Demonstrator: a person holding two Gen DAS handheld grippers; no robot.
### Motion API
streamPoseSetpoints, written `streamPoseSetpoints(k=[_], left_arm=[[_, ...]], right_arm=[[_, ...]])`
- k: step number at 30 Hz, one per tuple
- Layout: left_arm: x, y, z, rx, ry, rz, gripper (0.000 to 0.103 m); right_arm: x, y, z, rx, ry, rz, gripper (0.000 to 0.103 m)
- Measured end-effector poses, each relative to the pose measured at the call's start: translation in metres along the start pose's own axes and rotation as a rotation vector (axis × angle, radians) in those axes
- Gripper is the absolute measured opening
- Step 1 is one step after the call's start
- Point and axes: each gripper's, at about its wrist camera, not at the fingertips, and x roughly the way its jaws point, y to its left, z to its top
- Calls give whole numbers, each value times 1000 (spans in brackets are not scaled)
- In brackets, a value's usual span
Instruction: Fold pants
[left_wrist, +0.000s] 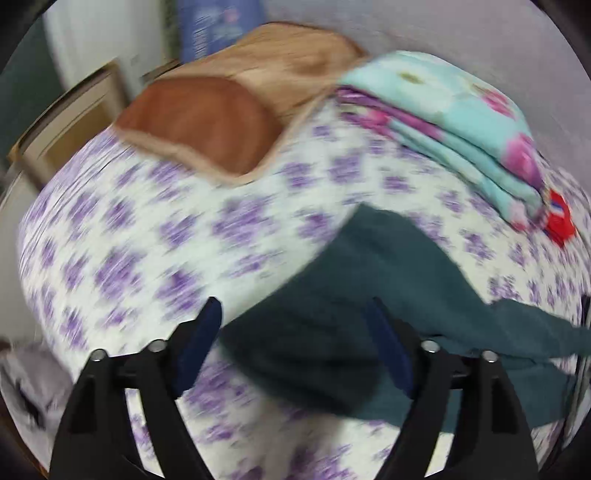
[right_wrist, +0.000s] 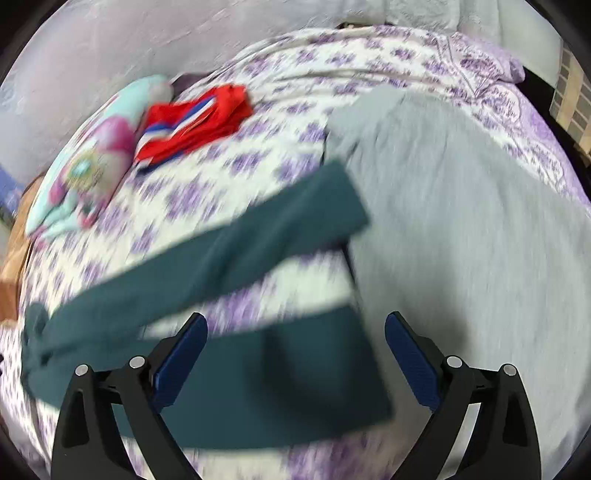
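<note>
We hover both hand-held grippers, left (left_wrist: 291, 314) and right (right_wrist: 295, 328), spread and empty over teal pants (right_wrist: 207, 258) on the bed (right_wrist: 229, 162); legs splayed, next we judge aligning them.

A bed (right_wrist: 369, 62) under a white sheet printed with purple flowers, blurred in both views. Directly on the sheet: dark teal pants (right_wrist: 258, 369) spread flat with both legs (right_wrist: 207, 258) stretched out apart, a wide grey cloth (right_wrist: 461, 221) just beside the leg ends, a red garment with blue and white stripes (right_wrist: 192, 122) farther back, and next to it a folded turquoise blanket with pink flowers (left_wrist: 461, 122). Also there, in the left wrist view, a brown and tan blanket (left_wrist: 229, 122) at the far end, well apart from the pants.
</note>
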Motion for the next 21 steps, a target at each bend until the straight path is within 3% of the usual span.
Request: streamPoseSetpoints(k=[3,4,5,7,8,9,13,15,16,17,19,20,21], left_arm=[[9,-36,15,113,-6,-13,86],[14,-45,22,146,3,-14,86],[18,-52,27,172,7,-9,86],[25,-60,36,210,7,12,86],[26,-64,39,229,5,18,86],[29,-68,43,254,2,23,86],[54,-83,61,392,2,60,86],[72,-89,68,455,40,47,86],[83,-92,71,492,59,53,86],[92,-94,72,520,74,50,86],[107,-96,74,570,101,50,84],[113,-98,74,601,118,41,72],[121,-100,72,635,149,20,48]], right_arm=[[18,-2,24,1,-22,-50,97],[34,-2,34,-15,9,-52,93],[47,-1,38,-35,56,-41,62],[58,0,45,-50,131,-74,27],[54,-1,51,-33,129,-21,8],[46,-8,58,10,129,91,8],[21,-33,77,132,44,168,10],[24,-32,83,113,71,49,44],[26,-28,86,74,85,-60,85],[24,-23,87,39,66,-125,93],[15,-14,85,-42,-18,-220,93],[12,-8,85,-80,-45,-238,93],[11,-2,84,-102,-57,-219,93]])
